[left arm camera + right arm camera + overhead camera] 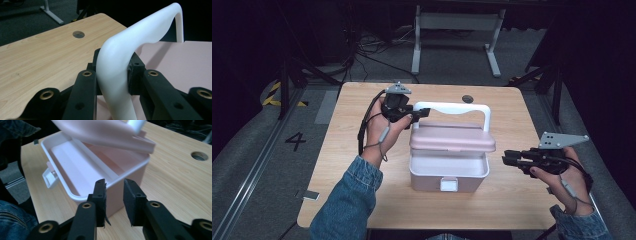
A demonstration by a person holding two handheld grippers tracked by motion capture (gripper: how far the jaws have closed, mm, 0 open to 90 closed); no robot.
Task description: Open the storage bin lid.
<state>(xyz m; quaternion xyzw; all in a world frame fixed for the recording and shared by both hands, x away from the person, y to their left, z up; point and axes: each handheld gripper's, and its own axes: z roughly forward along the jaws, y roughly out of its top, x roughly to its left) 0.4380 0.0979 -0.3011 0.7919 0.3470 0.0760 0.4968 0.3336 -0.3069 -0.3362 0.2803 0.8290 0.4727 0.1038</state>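
Jaws of the left gripper [424,111] are clamped on the white handle [117,65] at its bend, holding the lid [452,141] up off the pink box [449,175]. This box sits at the middle of the table [342,165], its latch [449,184] facing the near edge. Its inside looks bare in the right gripper view. Near the table's right edge, the right gripper [508,157] hangs just beside the box, its jaws slightly apart with nothing between them.
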